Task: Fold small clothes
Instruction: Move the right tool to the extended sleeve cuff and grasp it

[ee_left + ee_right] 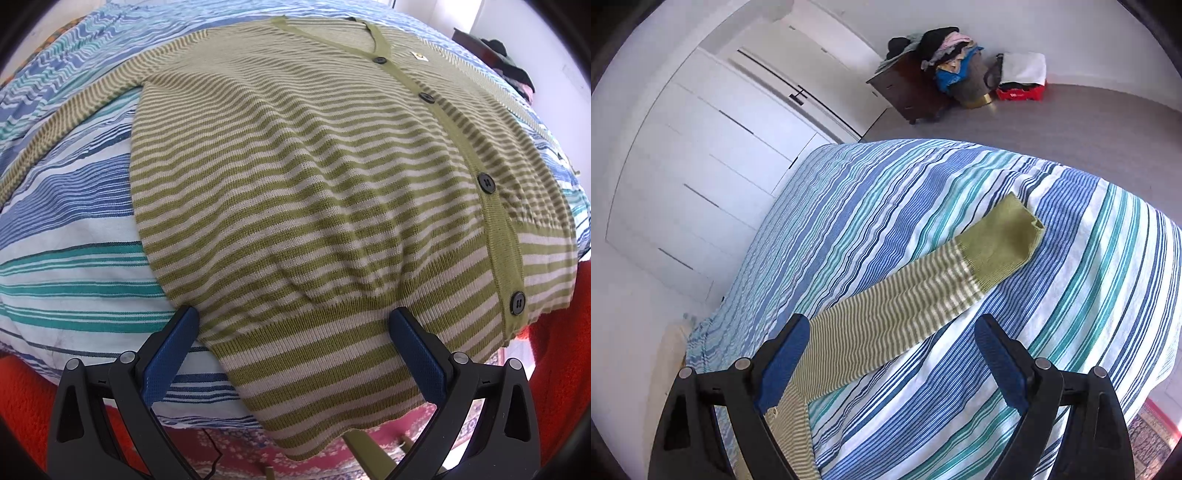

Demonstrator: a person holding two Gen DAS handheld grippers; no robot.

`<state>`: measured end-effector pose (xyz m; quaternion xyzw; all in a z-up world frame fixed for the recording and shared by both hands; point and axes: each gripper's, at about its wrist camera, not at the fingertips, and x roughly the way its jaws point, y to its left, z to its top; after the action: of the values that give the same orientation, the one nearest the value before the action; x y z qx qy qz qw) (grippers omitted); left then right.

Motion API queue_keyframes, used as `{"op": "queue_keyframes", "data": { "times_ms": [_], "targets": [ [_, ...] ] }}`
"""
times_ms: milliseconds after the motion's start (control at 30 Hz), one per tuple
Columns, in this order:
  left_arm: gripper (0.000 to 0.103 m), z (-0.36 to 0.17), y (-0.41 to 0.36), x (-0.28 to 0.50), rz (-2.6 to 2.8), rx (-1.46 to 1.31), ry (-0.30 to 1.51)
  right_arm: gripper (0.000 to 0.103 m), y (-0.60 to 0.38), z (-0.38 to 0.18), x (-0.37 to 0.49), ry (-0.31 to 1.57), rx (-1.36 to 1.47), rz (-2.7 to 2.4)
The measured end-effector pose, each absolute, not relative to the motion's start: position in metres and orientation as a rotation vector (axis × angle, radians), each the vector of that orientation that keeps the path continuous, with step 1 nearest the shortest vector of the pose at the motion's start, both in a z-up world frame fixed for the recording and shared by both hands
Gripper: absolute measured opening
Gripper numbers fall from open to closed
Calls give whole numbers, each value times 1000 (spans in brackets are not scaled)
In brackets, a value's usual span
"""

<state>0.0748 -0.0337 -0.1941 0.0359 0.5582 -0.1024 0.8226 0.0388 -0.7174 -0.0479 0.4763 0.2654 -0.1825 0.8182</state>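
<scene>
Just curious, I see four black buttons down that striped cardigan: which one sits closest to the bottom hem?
The lowest button, on the plain green strip beside the wide bottom stripes, nearest the camera. The other three sit farther up toward the V-neck.

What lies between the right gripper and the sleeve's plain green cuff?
Only the striped sleeve itself, flat on the bedsheet, runs from the right gripper to the cuff, per the right wrist view.

1. I see the cardigan striped olive green and beige, with black buttons.
2. My bedsheet is white with blue and teal stripes.
3. Its sleeve cuff is plain green.
</scene>
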Motion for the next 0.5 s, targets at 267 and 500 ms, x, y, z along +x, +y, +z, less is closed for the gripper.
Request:
{"op": "queue_keyframes", "data": {
  "times_ms": [267,500],
  "targets": [
    [102,-194,-40,78,-188,86,1198,87,-766,-109,54,564,1245,-389],
    [103,-195,-42,80,-174,79,1207,79,-803,-133,64,515,1266,-492]
  ]
}}
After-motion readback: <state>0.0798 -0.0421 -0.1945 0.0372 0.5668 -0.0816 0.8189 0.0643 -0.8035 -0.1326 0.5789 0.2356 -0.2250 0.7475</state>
